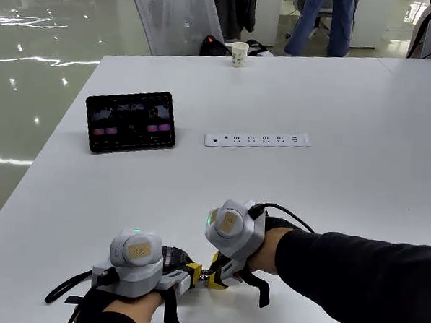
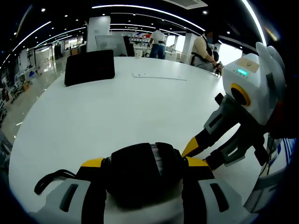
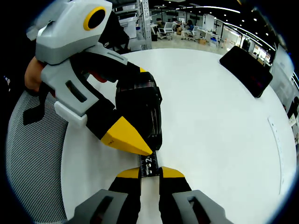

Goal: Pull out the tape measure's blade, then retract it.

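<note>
Two handheld grippers share a tape measure at the near edge of a white table.

The black, rounded plastic tape measure case (image 2: 140,179) sits low at the near edge of the table, clamped at its sides by the yellow-tipped jaws of the left gripper (image 2: 144,162); whether it rests on the surface cannot be told. A short length of dark blade (image 3: 148,162), marked with a pale numeral 2, comes out of the case. The right gripper (image 3: 149,173) pinches it, yellow tips pressed together on the strip just beside the case. Farther across the white table (image 1: 344,183) a black tablet (image 1: 131,121) is propped up with its screen lit. A white power strip (image 1: 257,140) lies flat to its right. A paper cup (image 1: 239,53) stands at the far edge.
</note>
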Tool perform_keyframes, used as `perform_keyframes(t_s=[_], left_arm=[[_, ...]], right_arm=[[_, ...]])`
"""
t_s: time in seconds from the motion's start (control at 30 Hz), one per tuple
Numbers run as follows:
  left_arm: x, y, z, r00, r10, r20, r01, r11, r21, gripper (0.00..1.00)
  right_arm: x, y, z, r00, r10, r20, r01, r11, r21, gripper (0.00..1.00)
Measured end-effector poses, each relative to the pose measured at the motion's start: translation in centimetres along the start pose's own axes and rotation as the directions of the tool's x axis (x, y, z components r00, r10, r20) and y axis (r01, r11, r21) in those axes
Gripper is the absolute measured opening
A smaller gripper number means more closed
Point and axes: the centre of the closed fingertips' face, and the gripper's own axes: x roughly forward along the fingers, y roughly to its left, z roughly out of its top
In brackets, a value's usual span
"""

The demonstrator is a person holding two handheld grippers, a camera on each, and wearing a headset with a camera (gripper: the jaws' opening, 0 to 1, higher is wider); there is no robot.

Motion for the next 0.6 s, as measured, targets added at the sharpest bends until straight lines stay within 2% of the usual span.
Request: perform_keyframes(t_s=[0.6], left_arm=[[-0.01,0.0,0.08,1.0,-0.004,0.001,0.004,1.0,-0.003,0.61]], right_arm=[[0.37,-0.01,0.68,0.9998,0.006,0.017,-0.006,1.0,0.004,0.11]])
